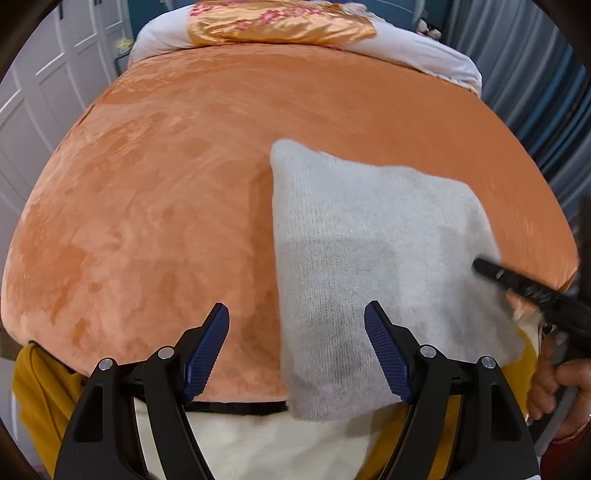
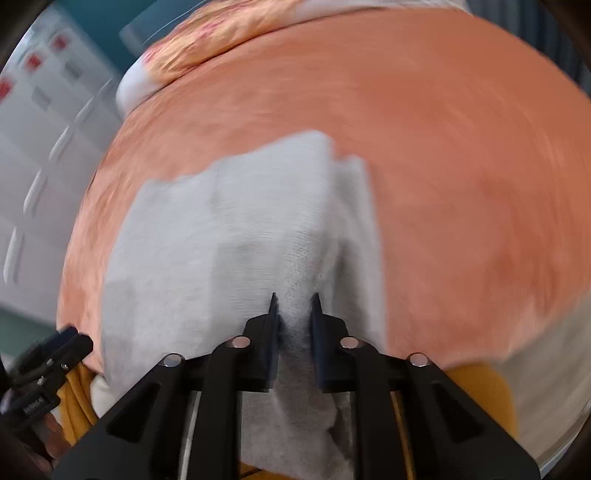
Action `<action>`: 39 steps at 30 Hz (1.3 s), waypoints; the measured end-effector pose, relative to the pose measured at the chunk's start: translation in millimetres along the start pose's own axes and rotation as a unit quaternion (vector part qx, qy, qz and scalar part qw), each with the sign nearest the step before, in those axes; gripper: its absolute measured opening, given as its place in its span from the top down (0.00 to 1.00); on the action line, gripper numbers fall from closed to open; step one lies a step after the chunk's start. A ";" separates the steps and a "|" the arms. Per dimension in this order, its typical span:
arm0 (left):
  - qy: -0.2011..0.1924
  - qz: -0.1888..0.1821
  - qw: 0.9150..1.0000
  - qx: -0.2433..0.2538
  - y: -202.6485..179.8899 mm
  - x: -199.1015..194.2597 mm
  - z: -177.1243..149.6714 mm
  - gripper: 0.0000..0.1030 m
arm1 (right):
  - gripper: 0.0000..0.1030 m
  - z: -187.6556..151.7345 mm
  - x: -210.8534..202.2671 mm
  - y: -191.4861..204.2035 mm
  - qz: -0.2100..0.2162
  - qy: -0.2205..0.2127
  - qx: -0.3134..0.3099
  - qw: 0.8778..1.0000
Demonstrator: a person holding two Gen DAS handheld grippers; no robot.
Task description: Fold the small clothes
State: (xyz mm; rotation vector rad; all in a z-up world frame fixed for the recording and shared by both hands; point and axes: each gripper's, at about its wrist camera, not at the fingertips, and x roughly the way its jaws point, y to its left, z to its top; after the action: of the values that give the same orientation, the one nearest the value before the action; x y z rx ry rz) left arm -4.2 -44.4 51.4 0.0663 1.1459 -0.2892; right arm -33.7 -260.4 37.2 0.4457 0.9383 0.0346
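A light grey knitted garment [image 1: 373,254] lies folded on the orange bed cover [image 1: 166,177], its near end hanging over the bed's front edge. My left gripper [image 1: 297,347] is open and empty, hovering above the garment's near left edge. My right gripper [image 2: 294,308] is shut on a fold of the grey garment [image 2: 229,236] at its near right side; it also shows in the left wrist view [image 1: 491,271] as a dark tip at the garment's right edge. The right wrist view is blurred by motion.
An orange floral pillow [image 1: 273,22] and white bedding [image 1: 424,55] lie at the far end of the bed. White cupboard doors [image 1: 40,96] stand to the left, a grey curtain [image 1: 517,74] to the right. The person's yellow clothing [image 1: 40,398] is at the bed's near edge.
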 end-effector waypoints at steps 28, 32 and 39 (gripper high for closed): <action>0.033 0.018 0.998 0.040 -46.7 49.2 5.7 0.24 | 0.86 -16.5 26.4 -52.8 -0.055 0.041 0.056 0.996; 0.039 0.012 0.999 0.022 -42.0 49.3 9.1 0.23 | 0.66 -10.8 6.0 -45.5 -0.078 0.014 0.047 0.996; 0.042 0.005 0.999 0.005 -30.9 44.6 16.2 0.22 | 0.28 -14.9 27.9 -55.1 -0.058 0.055 0.074 0.994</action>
State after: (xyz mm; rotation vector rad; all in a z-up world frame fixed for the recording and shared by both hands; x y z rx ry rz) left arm 19.1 -85.9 20.7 0.0942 1.2281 -0.2852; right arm -37.7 -299.1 -13.1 0.5307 1.0779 -0.1179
